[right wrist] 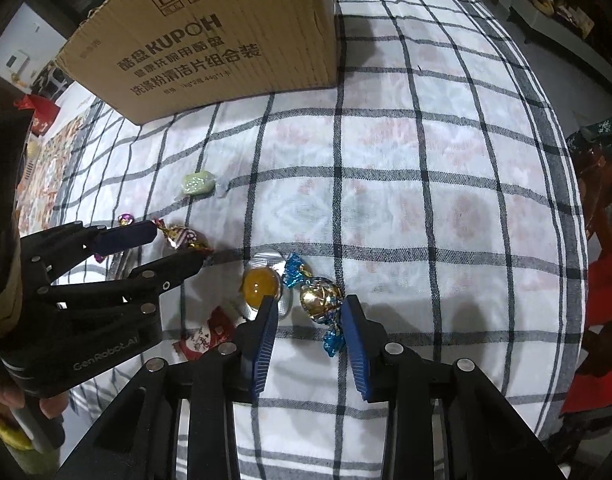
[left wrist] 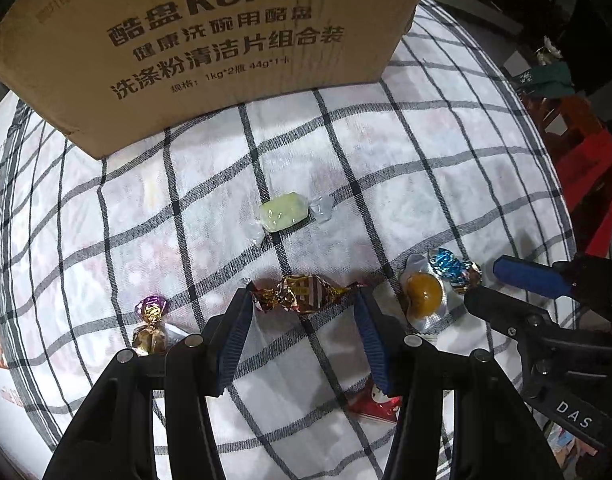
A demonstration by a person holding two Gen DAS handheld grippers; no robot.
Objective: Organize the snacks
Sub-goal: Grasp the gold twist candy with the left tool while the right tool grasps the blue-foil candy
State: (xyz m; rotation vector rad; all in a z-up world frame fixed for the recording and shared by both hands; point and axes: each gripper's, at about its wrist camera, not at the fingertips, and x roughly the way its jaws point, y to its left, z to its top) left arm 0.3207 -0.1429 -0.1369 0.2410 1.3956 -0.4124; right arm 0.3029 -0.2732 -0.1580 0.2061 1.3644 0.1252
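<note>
A brown-and-gold wrapped candy (left wrist: 306, 294) (right wrist: 182, 238) lies on the checked tablecloth (left wrist: 446, 140). My left gripper (left wrist: 301, 294) (right wrist: 172, 246) points down at it, open. The candy sits between its blue pads, and the twisted wrapper ends reach the fingertips. A gold candy with blue twisted ends (right wrist: 320, 298) (left wrist: 454, 268) lies between the fingertips of my right gripper (right wrist: 310, 300) (left wrist: 482, 280). That gripper is open, with a narrow gap on each side of the candy.
A cardboard box (left wrist: 186, 48) (right wrist: 226, 40) stands at the far side of the cloth. Loose on the cloth are a pale green candy (left wrist: 284, 212), an amber jelly cup (left wrist: 424, 294) beside the right gripper, a purple-and-gold candy (left wrist: 150, 320) and a red packet (left wrist: 376, 402).
</note>
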